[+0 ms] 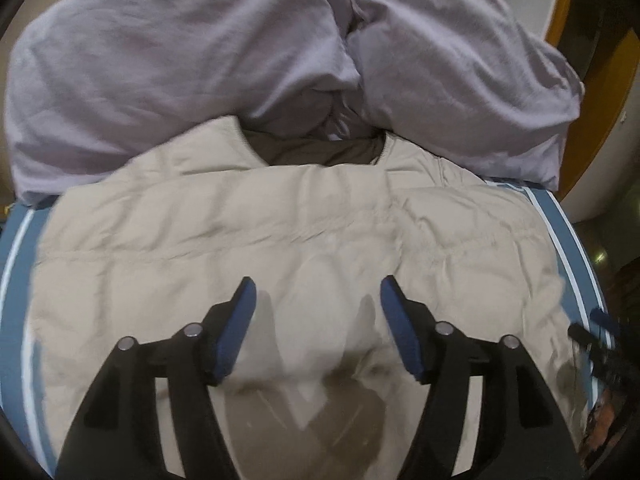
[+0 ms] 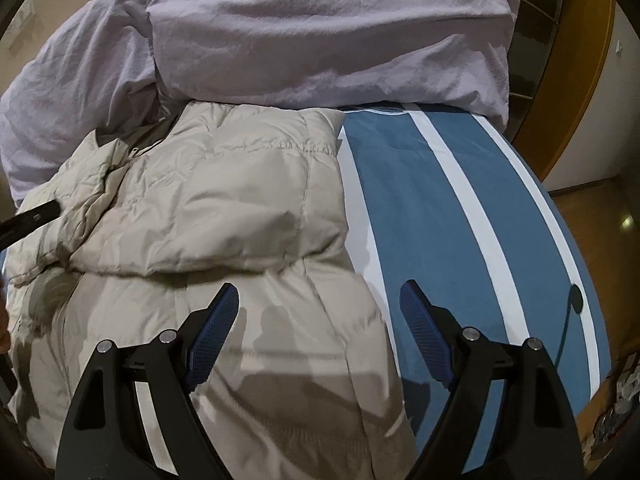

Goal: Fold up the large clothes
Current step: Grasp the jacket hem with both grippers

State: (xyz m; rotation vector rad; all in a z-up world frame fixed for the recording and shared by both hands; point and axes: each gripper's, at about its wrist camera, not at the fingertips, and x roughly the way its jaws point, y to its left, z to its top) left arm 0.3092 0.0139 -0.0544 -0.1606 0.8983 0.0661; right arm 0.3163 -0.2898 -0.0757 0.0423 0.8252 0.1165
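Note:
A beige quilted puffer jacket [image 1: 280,208] lies flat on a blue bed sheet with white stripes [image 2: 420,200]. Its collar, with a dark brown lining [image 1: 320,152], points away from me. In the right wrist view a part of the jacket [image 2: 224,200] is folded over the body, its edge running along the sheet. My left gripper [image 1: 318,280] hangs open just above the middle of the jacket, nothing between its blue pads. My right gripper [image 2: 319,286] is open too, straddling the jacket's right edge and the sheet.
A bulky lilac duvet [image 1: 180,60] is heaped behind the jacket's collar and also fills the far side in the right wrist view [image 2: 320,40]. The bed's edge drops to a wooden floor [image 2: 580,208] on the right, next to orange-brown wooden furniture [image 2: 592,80].

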